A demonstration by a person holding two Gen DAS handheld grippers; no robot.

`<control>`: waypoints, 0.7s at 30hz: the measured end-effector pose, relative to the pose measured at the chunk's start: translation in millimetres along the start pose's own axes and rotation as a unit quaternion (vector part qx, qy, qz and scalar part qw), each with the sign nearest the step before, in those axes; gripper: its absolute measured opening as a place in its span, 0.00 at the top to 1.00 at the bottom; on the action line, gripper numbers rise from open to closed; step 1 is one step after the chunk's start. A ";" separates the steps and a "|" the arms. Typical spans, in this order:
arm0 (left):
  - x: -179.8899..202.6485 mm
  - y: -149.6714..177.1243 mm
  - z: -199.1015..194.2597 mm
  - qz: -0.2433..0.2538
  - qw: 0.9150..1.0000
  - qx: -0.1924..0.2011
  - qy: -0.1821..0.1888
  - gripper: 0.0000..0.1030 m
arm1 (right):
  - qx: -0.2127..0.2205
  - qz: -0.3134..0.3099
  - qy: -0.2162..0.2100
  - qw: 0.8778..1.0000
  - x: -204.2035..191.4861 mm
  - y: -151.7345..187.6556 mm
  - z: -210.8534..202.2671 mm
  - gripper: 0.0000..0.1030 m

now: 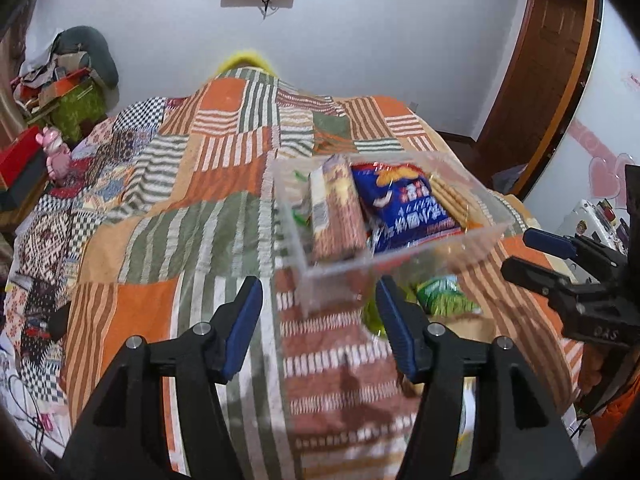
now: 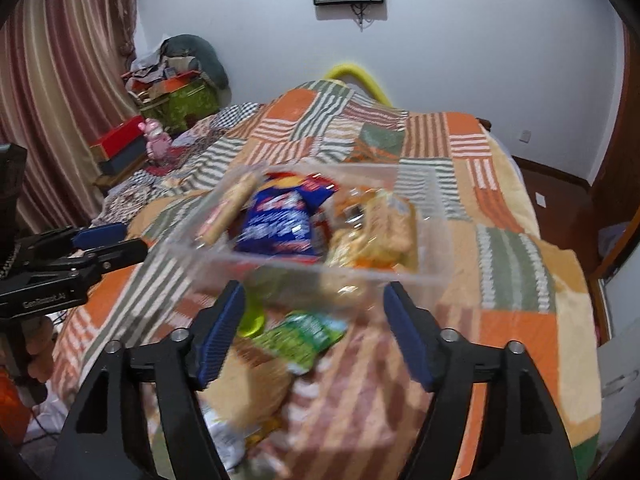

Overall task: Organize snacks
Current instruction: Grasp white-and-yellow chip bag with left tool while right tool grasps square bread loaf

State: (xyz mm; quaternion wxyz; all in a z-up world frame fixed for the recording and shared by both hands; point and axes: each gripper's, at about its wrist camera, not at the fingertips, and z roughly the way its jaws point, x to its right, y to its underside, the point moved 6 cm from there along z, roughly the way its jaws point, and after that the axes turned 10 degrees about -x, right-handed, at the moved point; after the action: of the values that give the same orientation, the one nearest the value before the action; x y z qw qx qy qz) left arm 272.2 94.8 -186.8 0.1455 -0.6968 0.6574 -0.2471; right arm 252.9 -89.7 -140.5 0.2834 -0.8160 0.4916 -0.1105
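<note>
A clear plastic box [image 1: 404, 256] stands on the patchwork bedspread, also in the right wrist view [image 2: 304, 270]. It holds a blue snack bag [image 1: 404, 208] [image 2: 280, 220], a brown biscuit pack [image 1: 336, 216] and yellow biscuit packs [image 2: 380, 228]. A green snack pack [image 1: 444, 296] [image 2: 304, 336] lies on the bed in front of the box. My left gripper [image 1: 318, 328] is open and empty, near the box's front corner. My right gripper [image 2: 312, 332] is open and empty above the green pack; it also shows in the left wrist view [image 1: 536, 256].
The patchwork bedspread [image 1: 168, 216] covers the bed. More loose packets [image 2: 224, 436] lie at the near edge. A red box [image 1: 16, 168] and pink toy [image 1: 54, 152] sit at the left bedside. A wooden door [image 1: 536, 80] is at the right.
</note>
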 end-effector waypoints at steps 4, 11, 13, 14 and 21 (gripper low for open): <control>-9.0 17.5 -3.8 -0.006 1.000 -0.008 -0.001 0.42 | -0.005 0.001 -0.004 1.000 -21.4 8.9 9.0 0.13; -25.3 48.2 -2.2 -0.019 0.999 -0.026 0.001 0.41 | -0.056 -0.007 -0.005 0.998 -45.8 24.7 44.6 0.08; -28.0 53.4 0.7 -0.022 0.999 -0.032 0.002 0.41 | -0.070 -0.008 -0.001 0.998 -48.2 26.4 55.6 0.08; -28.9 55.9 2.3 -0.023 0.999 -0.036 0.003 0.41 | -0.076 -0.006 -0.002 0.997 -49.1 27.7 58.4 0.08; -23.5 62.1 10.5 -0.024 0.998 -0.049 0.010 0.41 | -0.087 -0.013 0.004 0.996 -49.9 31.7 63.6 0.11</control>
State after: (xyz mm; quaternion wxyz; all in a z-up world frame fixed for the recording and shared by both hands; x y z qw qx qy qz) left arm 225.1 110.9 -232.0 0.0987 -0.7159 0.6536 -0.2247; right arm 234.1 -35.3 -205.5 0.2081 -0.8431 0.4902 -0.0744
